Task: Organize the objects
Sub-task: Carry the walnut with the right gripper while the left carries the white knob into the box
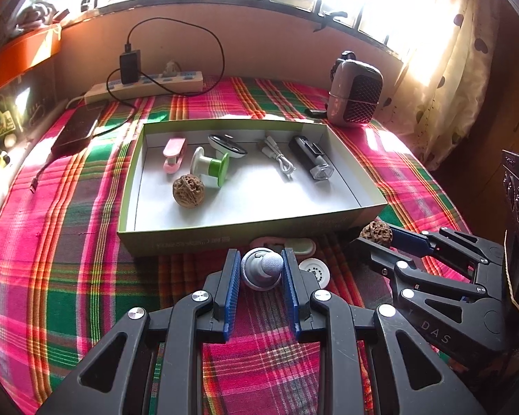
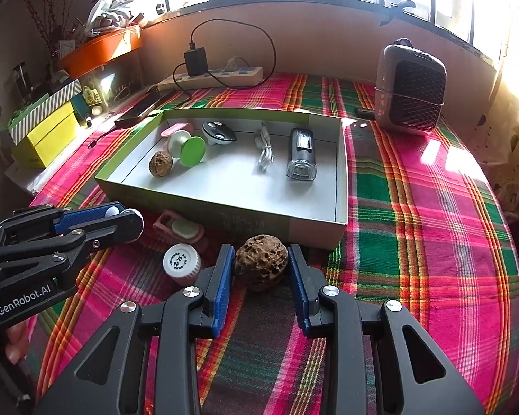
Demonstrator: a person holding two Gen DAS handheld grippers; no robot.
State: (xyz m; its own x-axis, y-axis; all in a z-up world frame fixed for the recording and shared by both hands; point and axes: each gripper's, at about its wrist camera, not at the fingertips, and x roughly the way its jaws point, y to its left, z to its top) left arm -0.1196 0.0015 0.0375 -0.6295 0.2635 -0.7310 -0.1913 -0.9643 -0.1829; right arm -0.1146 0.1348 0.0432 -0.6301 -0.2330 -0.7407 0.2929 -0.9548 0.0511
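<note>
My left gripper point(image 1: 261, 269) is shut on a small round grey-and-white gadget point(image 1: 261, 268) just in front of the green box point(image 1: 252, 233). My right gripper point(image 2: 261, 266) is shut on a brown walnut point(image 2: 261, 263) near the box's front right corner; the walnut also shows in the left wrist view point(image 1: 376, 233). The box holds another walnut point(image 1: 188, 190), a green-and-white spool point(image 1: 211, 166), a pink clip point(image 1: 174, 154), a white cable point(image 1: 278, 159), a black flashlight point(image 1: 311, 160) and a black-and-white oval gadget point(image 1: 226, 143).
A pink-and-white case point(image 2: 180, 228) and a white-capped bottle point(image 2: 181, 263) lie on the plaid cloth point(image 2: 415, 235) between the grippers. A power strip point(image 1: 145, 86), a phone point(image 1: 78, 129) and a grey speaker point(image 1: 356, 93) stand behind the box.
</note>
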